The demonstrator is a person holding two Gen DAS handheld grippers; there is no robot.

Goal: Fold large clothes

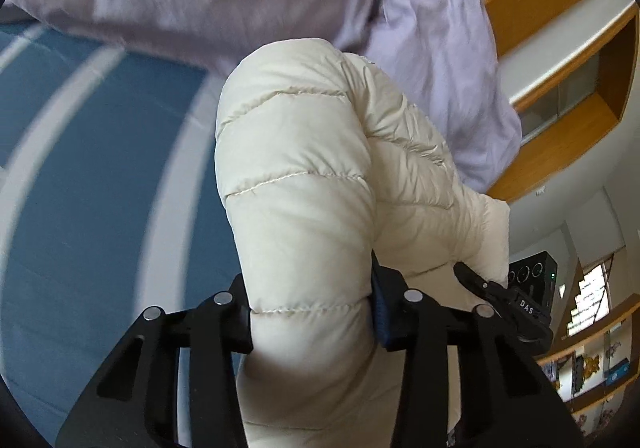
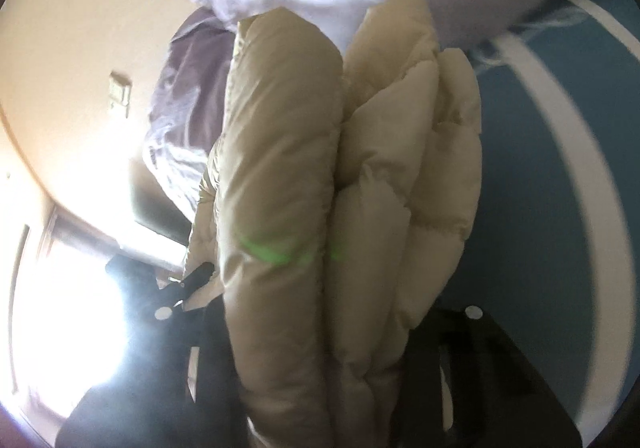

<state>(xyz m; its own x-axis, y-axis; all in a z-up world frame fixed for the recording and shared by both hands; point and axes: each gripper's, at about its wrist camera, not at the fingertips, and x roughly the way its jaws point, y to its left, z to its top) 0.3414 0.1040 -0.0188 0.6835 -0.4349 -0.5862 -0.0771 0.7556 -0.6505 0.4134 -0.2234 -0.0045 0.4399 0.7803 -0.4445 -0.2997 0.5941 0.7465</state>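
Puffer jacket [image 1: 304,176], cream and quilted, is gripped at both ends and held up off the blue-and-white striped bed [image 1: 80,152]. Through the left wrist camera, a thick quilted roll of it is seen clamped in the left gripper [image 1: 312,324]: both black fingers [image 1: 240,322] are pressed into the padding, part-way closed, the fabric bulging out above and below them. Beyond the jacket, lilac pillows [image 1: 436,60] are seen lying at the head of the bed, and wooden shelves [image 1: 560,60] are fixed to the wall at the right. Through the right wrist camera, several bunched layers of the jacket [image 2: 288,176] are packed into the right gripper [image 2: 320,328]; its fingers are mostly hidden by the padding and washed out by glare from a window [image 2: 60,308], yet the folds are seen squeezed between them.
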